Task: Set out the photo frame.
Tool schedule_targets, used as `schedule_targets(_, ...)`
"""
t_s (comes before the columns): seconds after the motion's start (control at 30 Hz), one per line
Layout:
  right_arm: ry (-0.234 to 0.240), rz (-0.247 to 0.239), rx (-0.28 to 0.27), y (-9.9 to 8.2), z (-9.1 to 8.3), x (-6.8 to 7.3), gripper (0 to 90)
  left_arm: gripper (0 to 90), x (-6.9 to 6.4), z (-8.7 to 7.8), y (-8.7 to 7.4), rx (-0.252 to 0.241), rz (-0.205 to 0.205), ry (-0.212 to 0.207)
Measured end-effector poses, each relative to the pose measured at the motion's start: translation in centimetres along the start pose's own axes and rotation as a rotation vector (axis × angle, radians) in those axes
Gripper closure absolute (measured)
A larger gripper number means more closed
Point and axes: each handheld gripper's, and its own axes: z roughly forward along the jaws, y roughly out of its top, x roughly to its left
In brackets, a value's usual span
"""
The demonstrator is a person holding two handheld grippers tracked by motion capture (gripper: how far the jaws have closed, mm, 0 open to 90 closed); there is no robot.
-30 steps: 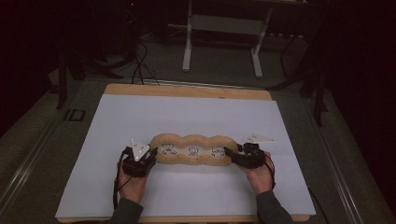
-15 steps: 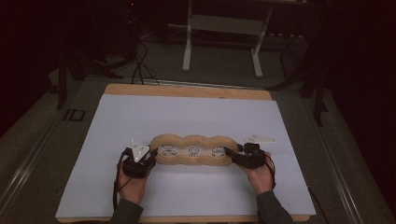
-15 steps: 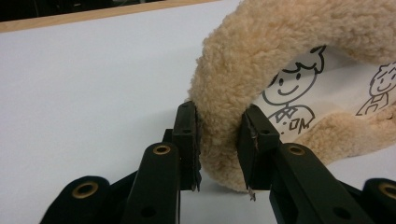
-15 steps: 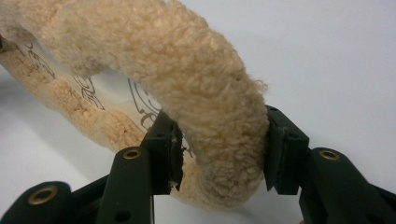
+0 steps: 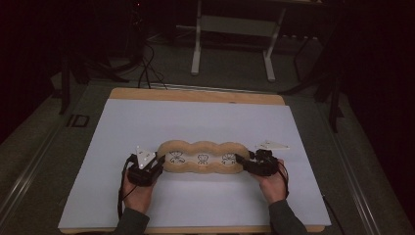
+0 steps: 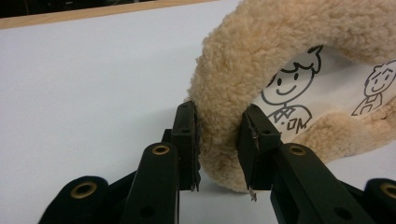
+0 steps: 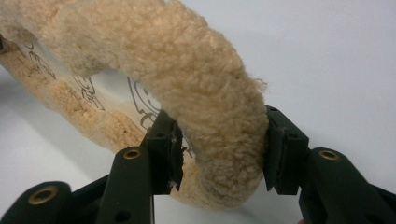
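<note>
A wooden table (image 5: 195, 94) carries a large white sheet (image 5: 195, 122) that covers nearly all of its top, and near the sheet's front middle lies a long tan fleece piece with a three-lobed plush rim and a white panel of cartoon figures (image 5: 201, 157), stretched left to right between the person's two hands. At its left end the left gripper (image 5: 155, 162) is clamped on the fleecy rim; the left gripper view shows the two black jaws pressed into the pile on either side of the rim, with a smiling drawn figure just beyond. At the right end the right gripper (image 5: 241, 160) likewise grasps the rim, its jaws sunk into the fluff on both sides in the right gripper view. The piece seems to rest on or just above the sheet; which of the two cannot be told. The risk from here, as I judge it, is slippage: the soft pile compresses, so if the hands pull apart or lift unevenly, one end may slide free and the piece would sag or drop, or twist and fold the printed panel.
</note>
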Motion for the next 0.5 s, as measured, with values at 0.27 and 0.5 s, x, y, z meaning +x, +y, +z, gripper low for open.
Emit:
schedule_targets(0.27,-0.008,0.001,0.003,0.04,-0.15,-0.16,53.2,71.0,-0.12,0.18,0.07,-0.002,0.0,-0.009)
schedule_targets(0.5,-0.002,0.013,0.002,-0.02,-0.18,-0.27,52.3,67.2,0.01,0.17,0.07,0.0,-0.01,-0.038)
